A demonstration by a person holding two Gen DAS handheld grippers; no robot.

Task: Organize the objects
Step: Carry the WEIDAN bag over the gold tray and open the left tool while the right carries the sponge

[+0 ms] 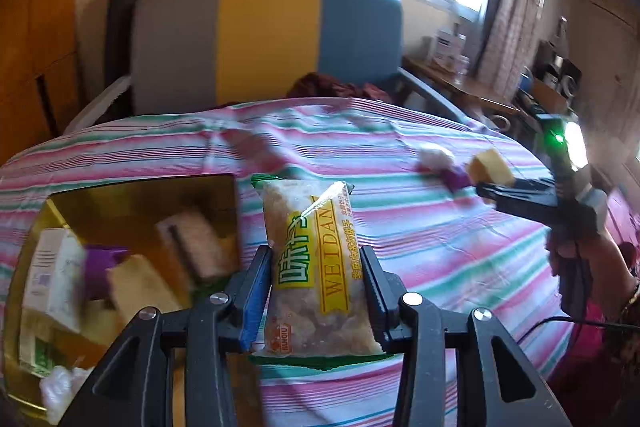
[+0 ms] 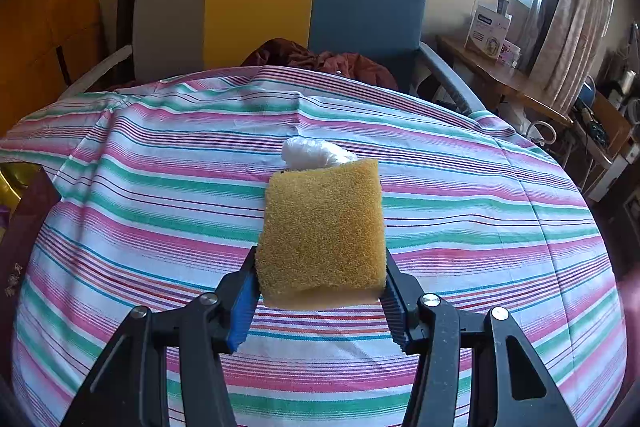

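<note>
Left wrist view: the left gripper [image 1: 316, 259] is clamped on a snack packet [image 1: 316, 267], raised above the striped cloth [image 1: 420, 227], its long axis running away along the fingers. Just to its left sits a gold box [image 1: 132, 191] crowded with sponges and cartons; open cloth spreads to the right. Only this view shows the box, and the right gripper [image 1: 490, 183] from the side.

Right wrist view: the right gripper [image 2: 320, 267] squeezes a yellow sponge [image 2: 322, 231], long side pointing away. A white plastic wad [image 2: 312, 153] lies just beyond it. Bare cloth reaches every edge; a chair [image 2: 280, 3] stands behind.
</note>
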